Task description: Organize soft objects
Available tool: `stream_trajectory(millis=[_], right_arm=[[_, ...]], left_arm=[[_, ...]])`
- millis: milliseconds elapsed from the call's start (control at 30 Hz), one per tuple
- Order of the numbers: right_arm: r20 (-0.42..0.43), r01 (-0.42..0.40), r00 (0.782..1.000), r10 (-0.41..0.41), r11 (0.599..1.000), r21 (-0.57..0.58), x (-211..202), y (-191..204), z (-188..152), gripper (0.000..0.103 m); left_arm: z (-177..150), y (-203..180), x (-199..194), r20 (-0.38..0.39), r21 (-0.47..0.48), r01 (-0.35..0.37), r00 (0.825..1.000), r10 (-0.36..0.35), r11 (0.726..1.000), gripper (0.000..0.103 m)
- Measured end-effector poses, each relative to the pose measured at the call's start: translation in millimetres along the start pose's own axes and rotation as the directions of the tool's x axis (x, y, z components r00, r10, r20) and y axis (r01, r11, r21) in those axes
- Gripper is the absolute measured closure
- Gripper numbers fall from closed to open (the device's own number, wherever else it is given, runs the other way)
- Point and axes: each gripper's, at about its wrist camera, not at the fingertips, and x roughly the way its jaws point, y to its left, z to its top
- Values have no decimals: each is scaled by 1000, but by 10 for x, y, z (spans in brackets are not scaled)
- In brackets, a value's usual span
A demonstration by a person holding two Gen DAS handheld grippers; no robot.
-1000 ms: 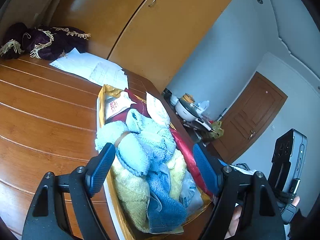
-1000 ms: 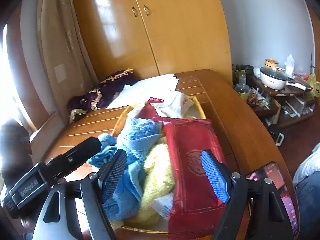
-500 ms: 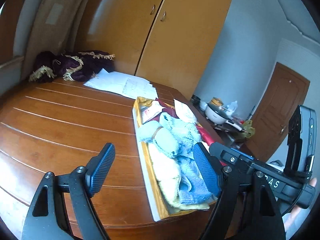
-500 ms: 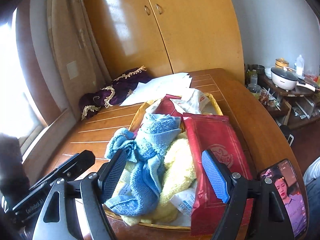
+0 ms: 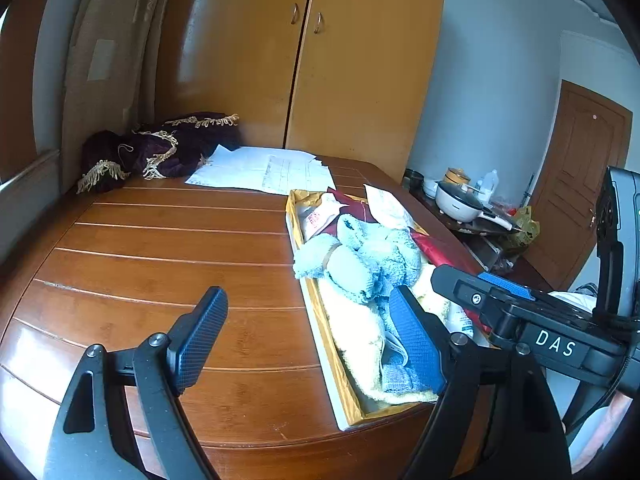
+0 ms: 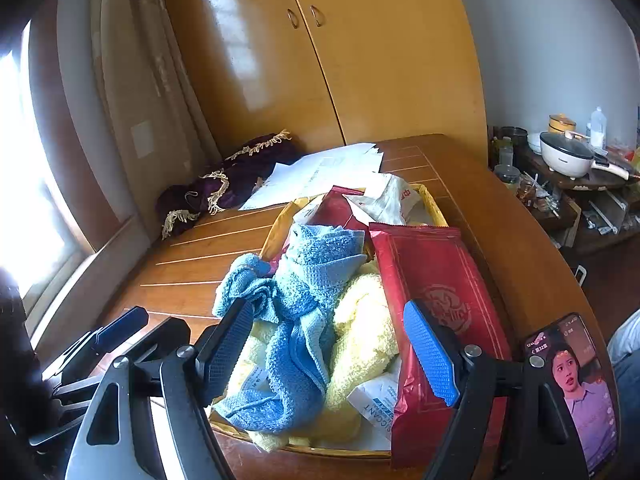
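A shallow gold-lined tray (image 5: 320,312) (image 6: 436,210) on the wooden table holds a blue towel (image 6: 308,280) (image 5: 372,256) draped over a yellow towel (image 6: 360,336) (image 5: 356,336), with a red packet (image 6: 432,288) and white sachets beside them. My left gripper (image 5: 308,340) is open, empty, hovering over the table at the tray's near left edge. My right gripper (image 6: 332,348) is open and empty above the near end of the towels, not touching them. Part of the right gripper (image 5: 500,300) shows in the left wrist view.
White papers (image 5: 264,168) (image 6: 320,168) and a dark purple fringed cloth (image 5: 160,148) (image 6: 224,180) lie at the table's far end before a wooden wardrobe (image 6: 340,60). A phone (image 6: 576,384) lies at the table's right edge. A side shelf holds a cooker pot (image 6: 564,154).
Both grippers have drawn back and up from the tray; the left one swung left, off the towels and over bare table. The towels have not moved.
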Motion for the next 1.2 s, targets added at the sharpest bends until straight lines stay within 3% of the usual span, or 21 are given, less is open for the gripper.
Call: stream_trajectory(millis=[333, 667, 1200], right_arm=[[-16, 16, 1000, -16, 1000, -10, 19, -69, -1, 23], [-32, -19, 999, 19, 1000, 10, 43, -72, 22, 19], [-40, -52, 998, 53, 998, 29, 61, -120, 55, 18]], left_arm=[[-13, -94, 46, -30, 46, -61, 998, 62, 997, 19], [4, -49, 75, -42, 57, -109, 993, 112, 992, 19], [-2, -6, 123, -69, 81, -128, 989, 133, 988, 19]])
